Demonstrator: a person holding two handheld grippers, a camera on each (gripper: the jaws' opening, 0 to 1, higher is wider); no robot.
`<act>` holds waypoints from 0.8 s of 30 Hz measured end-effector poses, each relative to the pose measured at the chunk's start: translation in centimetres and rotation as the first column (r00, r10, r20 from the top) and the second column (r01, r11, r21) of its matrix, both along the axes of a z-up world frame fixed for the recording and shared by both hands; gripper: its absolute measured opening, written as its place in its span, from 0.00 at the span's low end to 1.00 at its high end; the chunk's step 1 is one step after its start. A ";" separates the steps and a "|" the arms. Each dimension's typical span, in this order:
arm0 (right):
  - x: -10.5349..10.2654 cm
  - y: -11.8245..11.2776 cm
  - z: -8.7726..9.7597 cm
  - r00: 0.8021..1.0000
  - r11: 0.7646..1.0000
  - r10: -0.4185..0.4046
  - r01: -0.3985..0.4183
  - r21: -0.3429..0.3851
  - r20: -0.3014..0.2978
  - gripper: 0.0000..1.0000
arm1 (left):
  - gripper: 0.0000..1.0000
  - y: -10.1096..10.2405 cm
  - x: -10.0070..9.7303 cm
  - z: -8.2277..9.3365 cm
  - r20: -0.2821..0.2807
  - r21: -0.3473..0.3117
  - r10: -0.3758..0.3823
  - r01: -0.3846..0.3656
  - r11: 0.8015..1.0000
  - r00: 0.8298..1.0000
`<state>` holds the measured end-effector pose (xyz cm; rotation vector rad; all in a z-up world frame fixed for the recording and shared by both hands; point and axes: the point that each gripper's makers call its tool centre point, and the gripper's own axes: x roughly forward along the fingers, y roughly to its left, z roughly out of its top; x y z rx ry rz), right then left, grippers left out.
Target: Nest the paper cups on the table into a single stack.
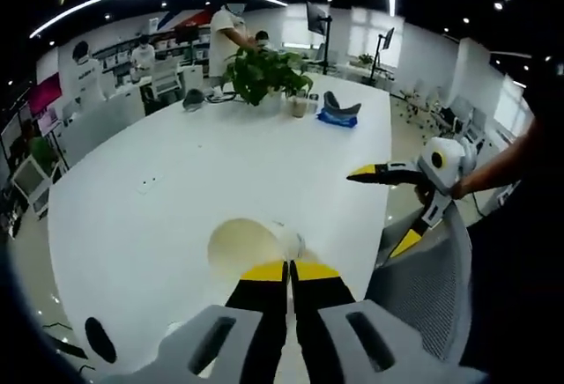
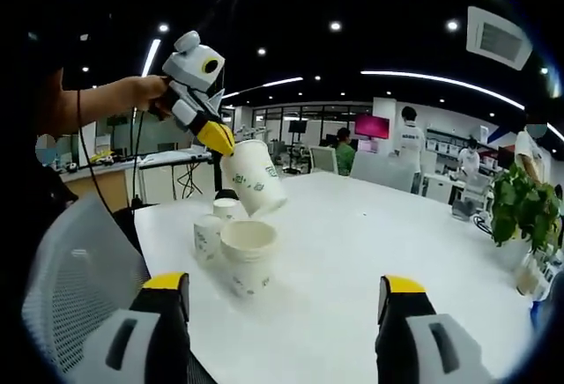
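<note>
In the left gripper view my left gripper (image 1: 289, 269) is shut on the rim of a white paper cup (image 1: 249, 247), whose open mouth faces the camera. From the right gripper view the same cup (image 2: 253, 177) hangs tilted in the air from the left gripper (image 2: 220, 142), above three more paper cups on the white table (image 2: 370, 243): a large one in front (image 2: 248, 258), a smaller one to its left (image 2: 208, 240) and one behind (image 2: 226, 208). My right gripper (image 2: 285, 284) is wide open with nothing between its jaws, short of these cups. It also shows at the table's edge (image 1: 385, 208).
A grey mesh chair (image 1: 432, 287) stands at the near table edge. A potted plant (image 1: 260, 71), a small cup (image 1: 299, 105) and a blue cloth (image 1: 337, 118) sit at the far end of the table. Several people stand or sit at desks beyond.
</note>
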<state>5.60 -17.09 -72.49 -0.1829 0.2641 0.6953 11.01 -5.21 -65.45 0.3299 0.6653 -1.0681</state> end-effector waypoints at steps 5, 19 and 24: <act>0.1 -0.1 0.0 1.000 1.000 -0.006 0.006 0.007 -0.005 0.89 | 0.00 -0.5 -0.7 -1.0 0.014 0.059 -0.033 0.032 0.998 0.999; 0.0 -0.1 -0.1 1.000 1.000 -0.005 0.005 0.006 -0.007 0.89 | 0.00 -0.1 -1.2 -2.5 0.007 0.141 -0.068 0.066 0.988 0.998; 0.1 -0.1 -0.1 1.000 1.000 -0.005 0.005 0.005 -0.008 0.88 | 0.00 -0.5 -1.4 -2.9 0.002 0.157 -0.089 0.088 0.984 0.996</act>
